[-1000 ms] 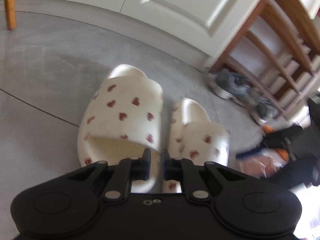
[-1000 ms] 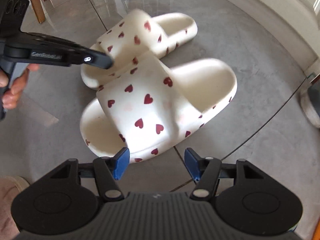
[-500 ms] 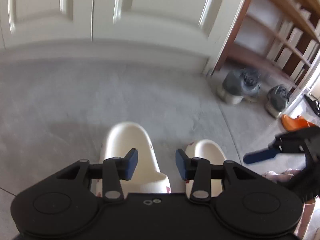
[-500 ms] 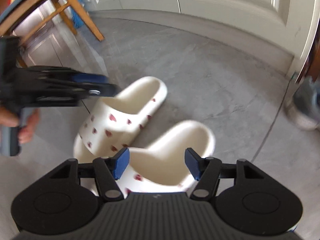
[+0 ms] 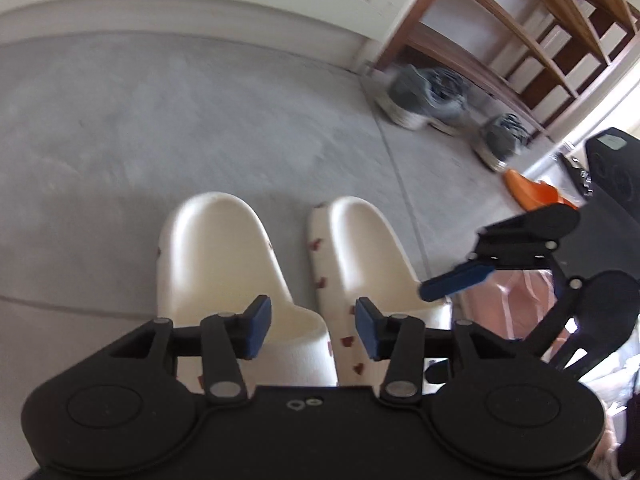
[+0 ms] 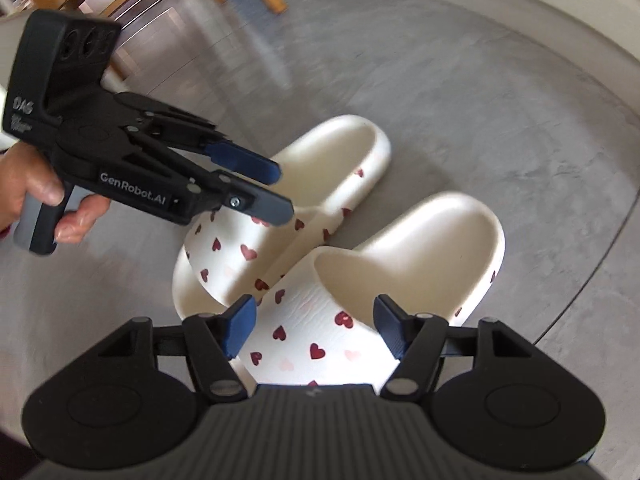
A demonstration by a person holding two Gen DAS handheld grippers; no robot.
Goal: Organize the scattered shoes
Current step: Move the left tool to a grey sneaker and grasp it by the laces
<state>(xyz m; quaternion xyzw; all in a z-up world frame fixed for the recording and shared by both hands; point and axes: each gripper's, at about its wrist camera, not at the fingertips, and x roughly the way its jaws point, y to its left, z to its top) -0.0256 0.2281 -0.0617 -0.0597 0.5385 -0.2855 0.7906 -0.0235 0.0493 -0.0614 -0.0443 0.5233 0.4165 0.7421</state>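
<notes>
Left wrist view: your left gripper [image 5: 311,328] is released, jaws spread, holding nothing, above the two heart-print slippers. Left slipper [image 5: 216,256] and right slipper [image 5: 360,256] lie side by side on the grey floor [image 5: 160,120], centre frame. Your right gripper [image 5: 456,284] sits at right edge. Grey sneakers [image 5: 424,92] by the wooden shoe rack [image 5: 520,40], upper right.

Right wrist view: right gripper [image 6: 316,328] released, jaws straddling the near slipper [image 6: 380,288]. Far slipper [image 6: 304,208] just beside it, edges touching. Left gripper [image 6: 276,192] spread, over the far slipper, in your hand [image 6: 48,196] at left.
</notes>
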